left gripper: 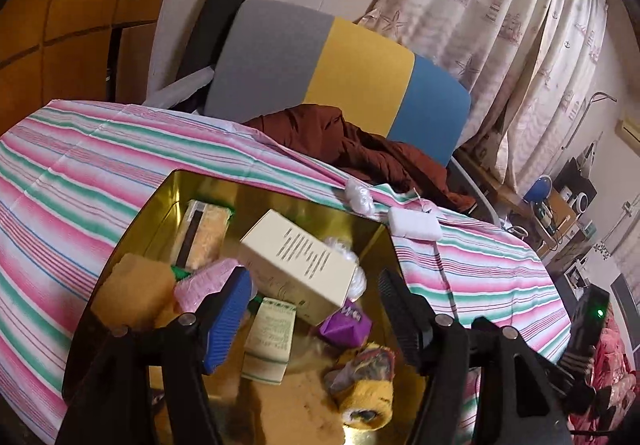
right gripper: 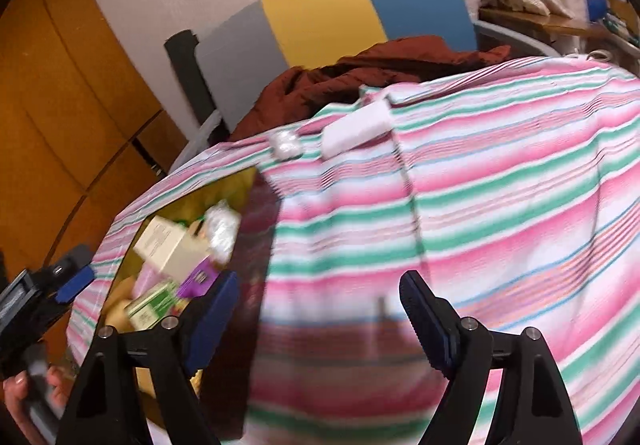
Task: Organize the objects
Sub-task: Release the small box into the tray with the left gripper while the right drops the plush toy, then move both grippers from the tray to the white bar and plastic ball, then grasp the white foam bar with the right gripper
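A worktop (left gripper: pixel 72 181) draped in a pink, green and white striped cloth fills both wrist views, with a chair back (left gripper: pixel 320 73) in grey, yellow and blue panels behind it and a rust-brown garment (left gripper: pixel 360 145) heaped on the seat. Set on the cloth is a gold-coloured tin (left gripper: pixel 168 197), open at the top, already carrying a jumble of small goods: a cream carton (left gripper: pixel 300 265) lying tilted across the middle, an orange sponge (left gripper: pixel 132 289) against the near-left wall, a pale packet with a dark strip (left gripper: pixel 202 233) toward the far-left corner, a green-and-white printed box (left gripper: pixel 268 341), a yellow patterned roll (left gripper: pixel 366 385) at the near side, and a purple packet (left gripper: pixel 346 325) just under the carton's corner. Outside the tin, on the cloth near its far-right corner, lie a white foam block (left gripper: pixel 414 225) and, just beside it, a small crumpled clear wrapper (left gripper: pixel 360 197). The left claw (left gripper: pixel 312 301) hangs over the tin with its jaws released and nothing between them. The right claw (right gripper: pixel 320 309) is over bare striped cloth to the right of the tin, jaws likewise spread and empty, the foam block and wrapper well beyond it; its view is smeared by motion. At the lower left of that view a hand (right gripper: pixel 20 393) grips the other tool's handle.
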A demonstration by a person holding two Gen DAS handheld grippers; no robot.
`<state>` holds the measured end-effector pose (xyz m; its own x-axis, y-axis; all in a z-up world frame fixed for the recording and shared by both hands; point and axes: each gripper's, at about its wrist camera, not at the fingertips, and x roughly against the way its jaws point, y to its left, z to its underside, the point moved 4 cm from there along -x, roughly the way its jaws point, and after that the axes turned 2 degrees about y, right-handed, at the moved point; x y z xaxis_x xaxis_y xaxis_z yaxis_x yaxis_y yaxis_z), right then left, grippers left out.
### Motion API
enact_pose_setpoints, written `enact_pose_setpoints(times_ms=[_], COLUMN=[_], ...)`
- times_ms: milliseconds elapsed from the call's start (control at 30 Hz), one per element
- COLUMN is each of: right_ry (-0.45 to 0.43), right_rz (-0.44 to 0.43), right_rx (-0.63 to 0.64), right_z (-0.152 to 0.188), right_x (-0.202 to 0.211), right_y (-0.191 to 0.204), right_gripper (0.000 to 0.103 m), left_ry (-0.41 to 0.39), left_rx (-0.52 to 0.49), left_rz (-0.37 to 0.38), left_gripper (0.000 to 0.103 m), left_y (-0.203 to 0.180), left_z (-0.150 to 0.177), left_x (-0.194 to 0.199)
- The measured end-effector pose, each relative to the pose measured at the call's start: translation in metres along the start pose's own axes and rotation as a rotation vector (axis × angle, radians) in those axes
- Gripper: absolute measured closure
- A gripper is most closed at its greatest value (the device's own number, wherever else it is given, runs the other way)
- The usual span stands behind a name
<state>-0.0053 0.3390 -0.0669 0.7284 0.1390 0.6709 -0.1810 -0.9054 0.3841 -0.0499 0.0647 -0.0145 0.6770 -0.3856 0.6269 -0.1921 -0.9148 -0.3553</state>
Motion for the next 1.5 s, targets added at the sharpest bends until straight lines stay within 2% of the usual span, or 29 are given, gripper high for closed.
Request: enact_pose_setpoints(times_ms=[167,467,667,867,1033,1267,1333,1500], right_ry=[-0.021,0.010,-0.012,0.008,0.043,0.071,0.087,0.059], right_rz=[0.044,0.071,0.083,0.144,0.179,0.265,0.240,0.215], right_rx=[0.009,0.037,0.057,0.135,0.204,0.278,0.256,0.247], right_z=[-0.029,-0.071,-0.105,-0.133,-0.135,-0.126,-0.127,-0.128], right_x=[-0.014,-0.063,-0.095,-0.136,-0.160,-0.183,-0.187,-0.183], right_y=[-0.018,-0.038,-0.034,-0.020,-0.011,-0.012,-0.016,-0.018], right_gripper=[0.017,0.012,0.006,0.004,0.004,0.004,0.012,0.018], left_ry=[0.009,0.043,0.070,0.117,0.152,0.162,0.163,0.202], left_rx=[-0.039,-0.083,-0.075,-0.048,-0.022,-0.052,-0.058,-0.075], left_rz=[0.003,0.016,0.015,0.027,0.038,0.043,0.044,0.037], left_gripper=[0.036,0.036,0.035,0.035,0.029,0.029,0.029,0.029], left_y=[-0.013,-0.028,-0.029,-0.029,-0.032,-0.045,-0.049,-0.060], left_z=[-0.005,-0.012,-0.013,-0.016,-0.021,-0.030,-0.035,-0.047], left_x=[-0.003,-0.015,-0.026,-0.048,-0.067,-0.078,-0.083,-0.106])
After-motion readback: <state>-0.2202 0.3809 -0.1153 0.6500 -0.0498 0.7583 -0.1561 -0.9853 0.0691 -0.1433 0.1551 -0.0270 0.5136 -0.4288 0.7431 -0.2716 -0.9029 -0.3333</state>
